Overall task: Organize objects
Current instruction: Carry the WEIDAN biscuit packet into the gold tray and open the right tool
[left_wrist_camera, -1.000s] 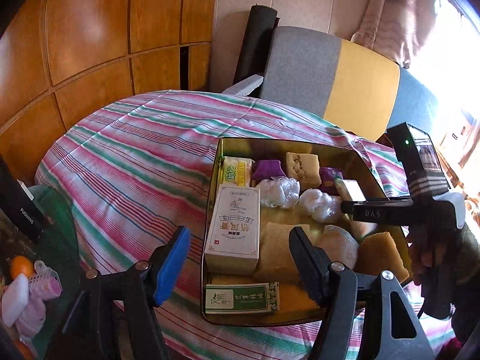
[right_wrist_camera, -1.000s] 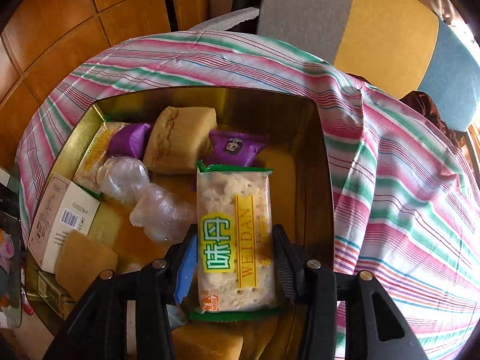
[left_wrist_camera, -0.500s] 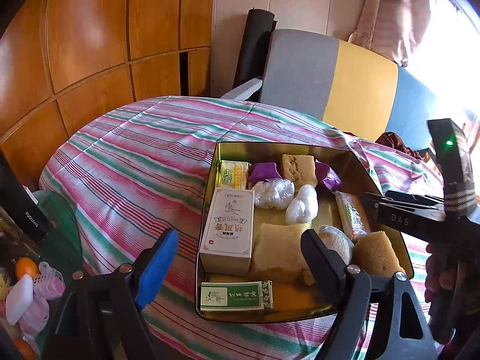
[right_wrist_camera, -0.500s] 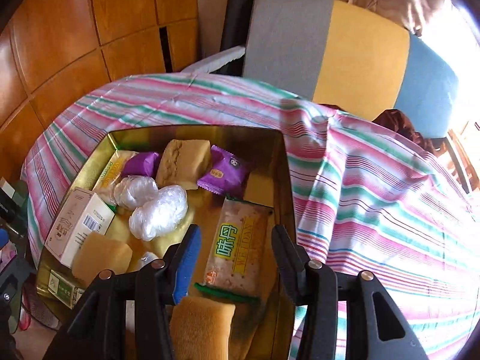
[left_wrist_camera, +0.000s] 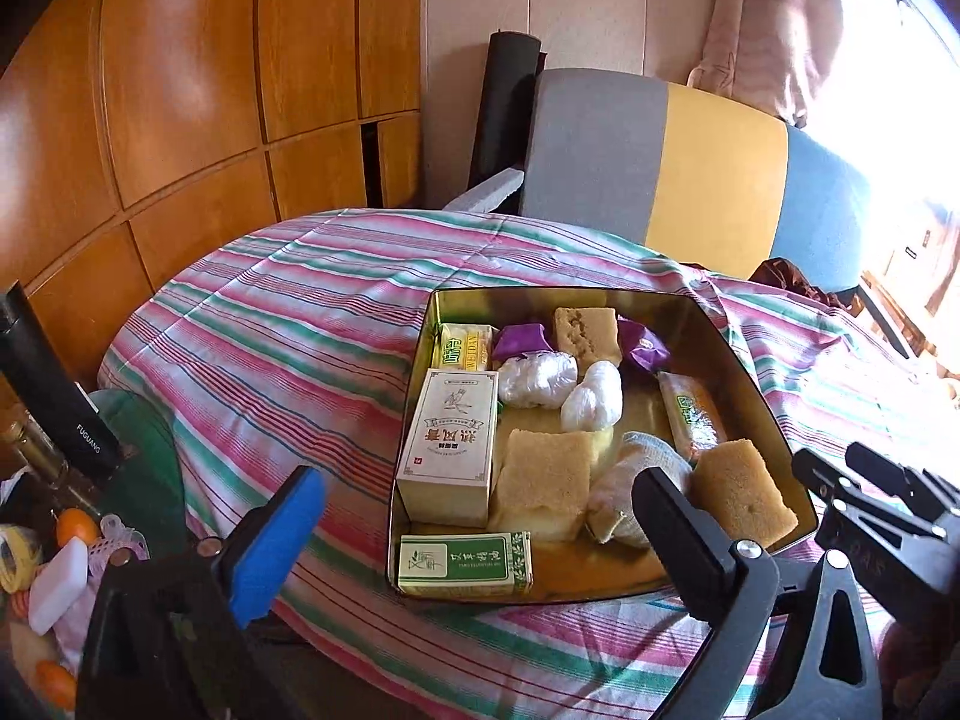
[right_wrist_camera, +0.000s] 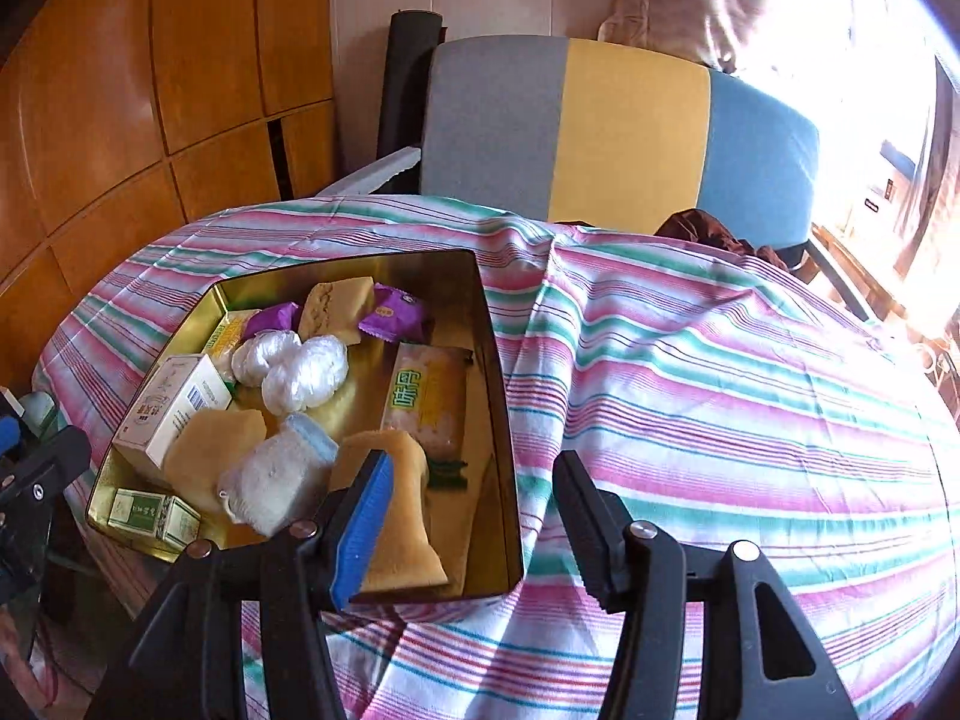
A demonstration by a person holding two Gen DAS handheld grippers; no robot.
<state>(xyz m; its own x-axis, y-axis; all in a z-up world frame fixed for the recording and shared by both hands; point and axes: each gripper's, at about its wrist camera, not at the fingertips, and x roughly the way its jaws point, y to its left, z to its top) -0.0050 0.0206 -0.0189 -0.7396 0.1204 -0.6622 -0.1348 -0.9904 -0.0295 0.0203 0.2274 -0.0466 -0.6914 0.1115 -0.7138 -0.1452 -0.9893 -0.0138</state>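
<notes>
A gold metal tin (left_wrist_camera: 744, 360) (right_wrist_camera: 501, 420) sits on the striped tablecloth. It holds a white box (left_wrist_camera: 453, 444), a green box (left_wrist_camera: 465, 561), yellow sponge cakes (left_wrist_camera: 549, 480), two clear-wrapped balls (left_wrist_camera: 591, 399), purple sweets (left_wrist_camera: 519, 339) and a WEIDAN cracker pack (right_wrist_camera: 429, 399) lying by the tin's right wall. My left gripper (left_wrist_camera: 480, 540) is open and empty, near the tin's front edge. My right gripper (right_wrist_camera: 474, 516) is open and empty, above the tin's near right corner.
A round table with a pink-green striped cloth (right_wrist_camera: 720, 396) fills both views. A grey-yellow-blue chair (left_wrist_camera: 690, 168) stands behind it. Wooden wall panels (left_wrist_camera: 180, 90) are on the left. Clutter and a black flask (left_wrist_camera: 54, 384) sit at the lower left.
My right gripper let go of the WEIDAN cracker pack in the tin and drew back and up to the right. My left gripper also backed away from the tin.
</notes>
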